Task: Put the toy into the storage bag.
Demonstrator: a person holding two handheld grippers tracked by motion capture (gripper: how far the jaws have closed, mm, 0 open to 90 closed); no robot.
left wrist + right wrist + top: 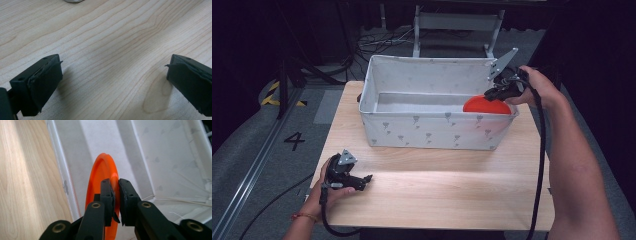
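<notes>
An orange round plate (484,105) stands on edge inside the right end of a white fabric bin (432,131), close to its front wall. My right gripper (495,92) is shut on the plate's rim from above. In the right gripper view the plate (100,185) is seen edge-on, its rim pinched between the gripper (116,185) jaws, with the bin's floor (100,140) beyond. My left gripper (366,178) rests low on the wooden table (437,195) at the front left. Its jaws stand wide apart over bare wood in the left gripper view (113,66), open and holding nothing.
The bin takes up the far half of the table and carries a small grey print. A dark floor with cables (377,42) and a white frame (457,22) lies behind it. A grey strip marked 4 (294,141) runs along the floor at the left.
</notes>
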